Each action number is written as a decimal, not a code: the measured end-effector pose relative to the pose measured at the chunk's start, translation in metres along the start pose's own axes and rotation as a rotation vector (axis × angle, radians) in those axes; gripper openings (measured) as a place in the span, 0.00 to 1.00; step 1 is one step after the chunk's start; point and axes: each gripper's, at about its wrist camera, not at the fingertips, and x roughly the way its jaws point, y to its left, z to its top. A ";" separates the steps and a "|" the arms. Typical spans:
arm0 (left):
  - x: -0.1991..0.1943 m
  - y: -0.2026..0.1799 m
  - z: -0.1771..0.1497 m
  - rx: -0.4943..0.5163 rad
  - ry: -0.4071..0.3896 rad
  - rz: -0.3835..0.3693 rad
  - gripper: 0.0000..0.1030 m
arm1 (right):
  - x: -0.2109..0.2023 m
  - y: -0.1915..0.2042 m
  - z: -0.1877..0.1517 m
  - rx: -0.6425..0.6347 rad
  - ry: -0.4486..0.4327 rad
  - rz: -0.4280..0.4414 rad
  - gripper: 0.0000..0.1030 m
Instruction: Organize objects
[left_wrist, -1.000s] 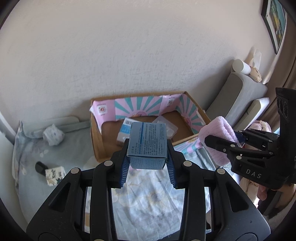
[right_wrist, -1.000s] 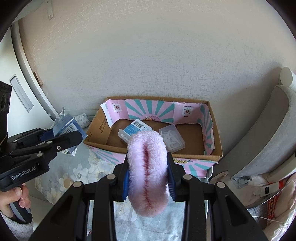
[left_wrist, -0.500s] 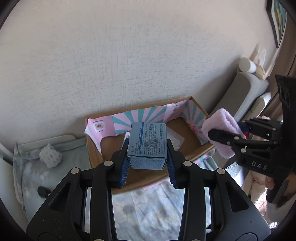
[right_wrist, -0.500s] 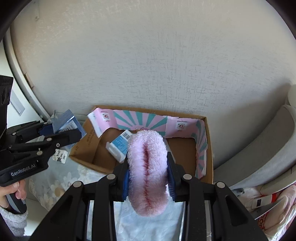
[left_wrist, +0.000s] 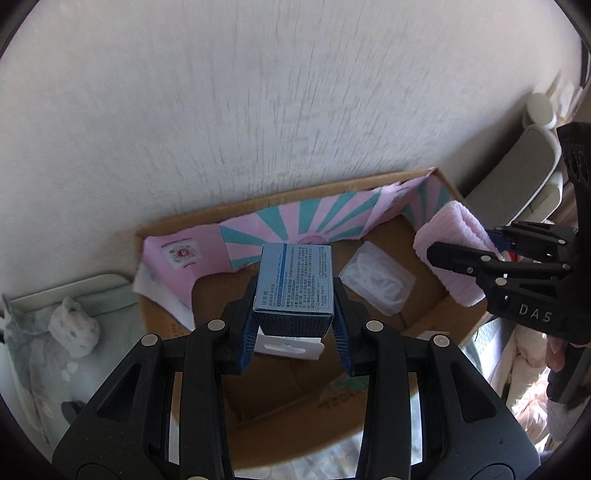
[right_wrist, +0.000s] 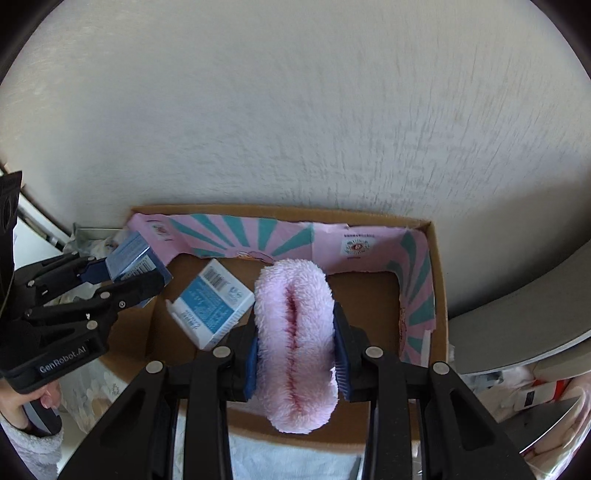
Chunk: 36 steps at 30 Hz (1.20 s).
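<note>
Left tool (left_wrist: 294, 317), seen from its own wrist camera: clamped on a small blue printed carton (left_wrist: 294, 282), which is held above the open cardboard box (left_wrist: 458, 317). The box stands against a pale textured wall (left_wrist: 258, 110); its inner walls carry a pink-and-teal sunburst lining (left_wrist: 317, 221). On the box floor lie a clear plastic case (left_wrist: 376, 282) and a white hang-tab package (left_wrist: 290, 348), the latter mostly hidden under the carton. Right tool (right_wrist: 295, 354), seen from its wrist camera: clamped on a folded pink fluffy cloth (right_wrist: 295, 343), also held over the box interior. A blue-and-white barcoded package (right_wrist: 212, 304) lies on the box floor, left of the cloth. The box rests on a floral bedsheet (left_wrist: 33, 369).
</note>
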 end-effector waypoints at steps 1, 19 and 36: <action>0.006 0.000 -0.001 0.001 0.013 0.000 0.31 | 0.004 -0.003 0.000 0.006 0.010 0.000 0.30; 0.032 -0.014 -0.008 0.061 0.098 0.002 0.31 | 0.027 -0.020 -0.003 0.047 0.089 0.010 0.30; 0.028 -0.034 -0.011 0.220 0.115 0.083 1.00 | 0.018 -0.039 0.020 0.150 0.116 0.039 0.96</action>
